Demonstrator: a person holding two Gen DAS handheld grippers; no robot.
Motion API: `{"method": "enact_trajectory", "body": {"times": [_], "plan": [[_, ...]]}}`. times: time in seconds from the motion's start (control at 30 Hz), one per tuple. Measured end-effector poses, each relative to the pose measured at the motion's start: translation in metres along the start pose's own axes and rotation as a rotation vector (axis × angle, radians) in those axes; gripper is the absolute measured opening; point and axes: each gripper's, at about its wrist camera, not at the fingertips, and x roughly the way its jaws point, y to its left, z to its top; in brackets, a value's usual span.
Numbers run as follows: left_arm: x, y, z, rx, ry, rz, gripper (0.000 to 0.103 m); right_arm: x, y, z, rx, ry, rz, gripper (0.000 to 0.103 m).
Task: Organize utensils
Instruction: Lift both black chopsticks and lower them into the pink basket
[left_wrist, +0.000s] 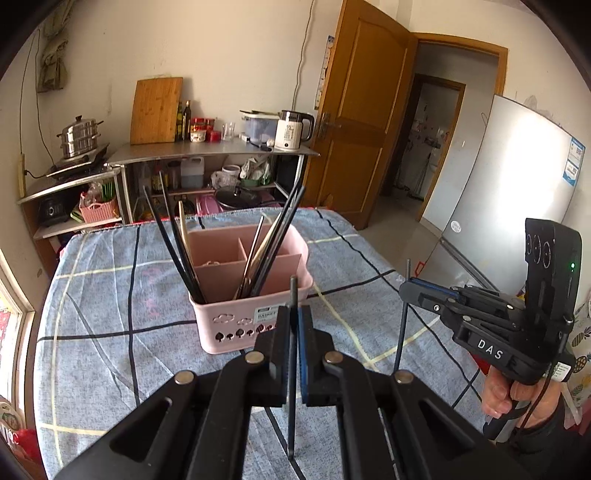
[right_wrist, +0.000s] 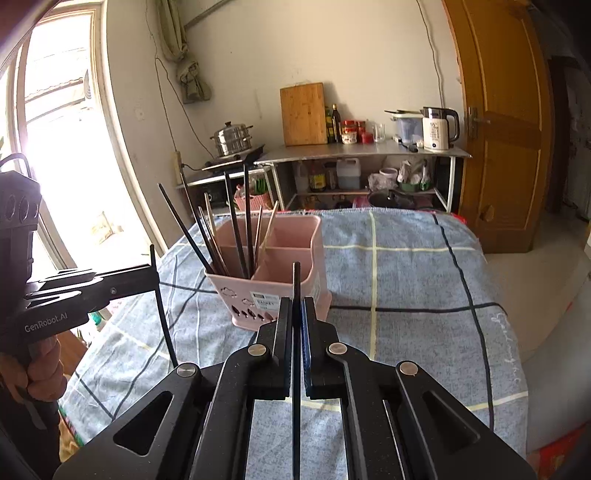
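On the table, a blue plaid cloth (left_wrist: 110, 295) is spread, and a pink utensil basket (left_wrist: 243, 295) is set near its middle, well apart from every cloth edge that can be seen. Bare cloth is left on all sides of the basket, with the widest stretch to its right in the right wrist view. Behind the far edge, a metal shelf (right_wrist: 362, 153) with kitchenware is seen, and a wooden door (left_wrist: 354, 122) stands beyond the table's corner.

Two grippers are held above the near cloth. The left gripper (left_wrist: 294, 321) is clamped narrowly on one black chopstick (left_wrist: 292, 369), which is held upright, its top just in front of the basket rim. The right gripper (right_wrist: 294, 317) is likewise closed tight on a second black chopstick (right_wrist: 296, 350), also upright. Each gripper is seen from the other's camera, well apart from the basket.

Inside the basket, three compartments can be made out. Several dark chopsticks are leaned in the front compartment, fanned outward; their exact number cannot be told.
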Motion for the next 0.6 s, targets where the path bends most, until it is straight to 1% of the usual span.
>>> {"method": "enact_trajectory", "body": {"times": [0.13,0.23,0.6], "plan": [[-0.017,0.001,0.005,0.009,-0.039,0.000,0.004,-0.017,0.005,0.008,-0.011,-0.045,0.003,0.004],[-0.021,0.001,0.007,0.012,-0.046,0.004,0.004,-0.025,0.007,0.012,-0.015,-0.068,0.003,0.004],[-0.029,0.004,0.011,0.017,-0.048,0.026,0.004,-0.032,0.013,0.019,-0.046,-0.088,0.012,0.004]]}}
